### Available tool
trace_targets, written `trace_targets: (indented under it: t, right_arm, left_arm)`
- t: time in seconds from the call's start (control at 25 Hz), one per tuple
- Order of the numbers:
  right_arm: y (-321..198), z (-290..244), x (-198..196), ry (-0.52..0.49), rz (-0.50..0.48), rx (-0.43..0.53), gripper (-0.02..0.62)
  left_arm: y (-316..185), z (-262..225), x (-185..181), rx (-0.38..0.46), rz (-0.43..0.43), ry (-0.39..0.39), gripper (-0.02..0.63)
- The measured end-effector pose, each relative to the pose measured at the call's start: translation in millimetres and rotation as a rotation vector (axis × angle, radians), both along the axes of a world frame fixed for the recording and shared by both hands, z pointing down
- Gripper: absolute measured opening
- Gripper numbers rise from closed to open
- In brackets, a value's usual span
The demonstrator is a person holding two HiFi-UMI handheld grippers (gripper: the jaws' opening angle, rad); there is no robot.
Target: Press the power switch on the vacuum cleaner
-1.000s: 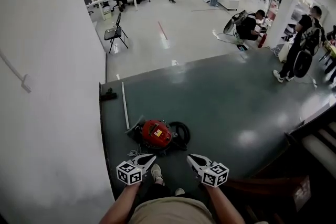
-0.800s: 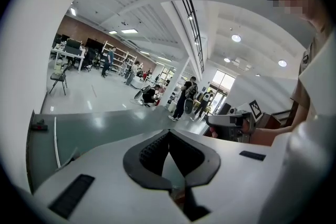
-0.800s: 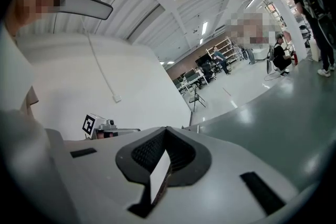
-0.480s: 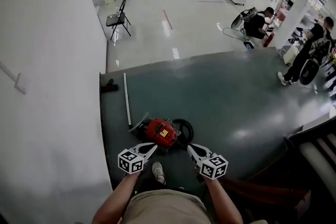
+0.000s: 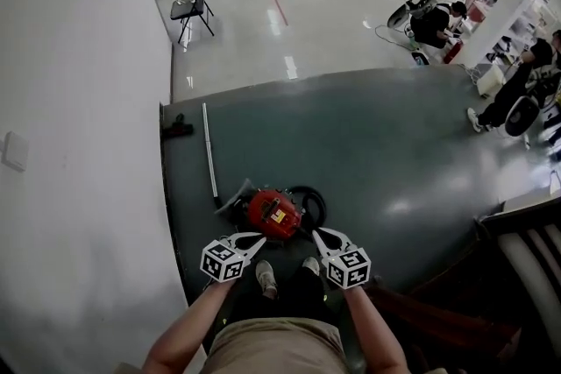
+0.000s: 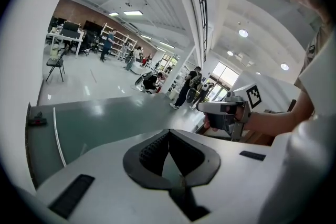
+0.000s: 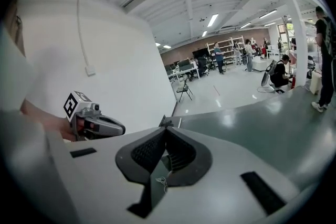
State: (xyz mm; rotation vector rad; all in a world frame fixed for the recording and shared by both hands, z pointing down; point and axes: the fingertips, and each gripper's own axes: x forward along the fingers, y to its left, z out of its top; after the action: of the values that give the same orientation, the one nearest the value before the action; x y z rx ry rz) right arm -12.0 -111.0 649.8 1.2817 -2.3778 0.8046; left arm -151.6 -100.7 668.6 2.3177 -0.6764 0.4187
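Note:
The red vacuum cleaner (image 5: 273, 213) lies on the dark green floor (image 5: 394, 153) just ahead of my feet, with its black hose (image 5: 308, 199) coiled at its right and a white tube (image 5: 209, 160) stretching away at its left. My left gripper (image 5: 257, 237) hovers above the vacuum's near left side, shut and holding nothing. My right gripper (image 5: 318, 233) hangs at its near right, also shut and holding nothing. The jaw tips meet in the left gripper view (image 6: 168, 132) and in the right gripper view (image 7: 166, 128). Neither gripper view shows the vacuum. The switch is too small to make out.
A white wall (image 5: 79, 144) runs along the left. A small black object (image 5: 176, 130) lies near the green floor's far left corner. A wooden stair rail (image 5: 517, 219) stands at right. A folding chair (image 5: 191, 9) and several people (image 5: 438, 22) are farther off. My shoes (image 5: 266, 278) show below the grippers.
The head view has tipped further down, so the far room has slid out at the top. The vacuum now lies closer under both grippers. The jaws have stayed shut.

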Motion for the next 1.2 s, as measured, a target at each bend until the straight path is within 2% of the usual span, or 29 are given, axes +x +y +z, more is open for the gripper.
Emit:
trace_targets:
  t: [0.32,0.52,0.76,1.04,1.2]
  right_arm:
    - [-45.3,120.5,-9.1,0.130,-0.103,-0.137,0.011]
    - [-63.6,219.6,-12.1,0.211,-0.157,-0.253,0.011]
    - [-82.2,339.4,-12.6,0.294,-0.221,-0.384,0.011]
    - [-81.4,453.3,-18.4,0.399,-0.342,-0.518,0.011]
    - [-80.1,494.8,-24.2,0.408,-0.354,-0.544,0.011]
  left_arm:
    - [-43.8,71.1,2.0,-0.099,-0.075,-0.049,0.008]
    - [-57.4,129.1,17.3,-0.165,-0.056,-0.104,0.009]
    - [-74.3,223.6,30.2,-0.310,-0.075,-0.188,0.008]
    - [-81.6,305.0,48.4,-0.347,0.010,-0.297,0.008]
    - [-78.7,342.0,54.0,-0.356,0.056,-0.342,0.008]
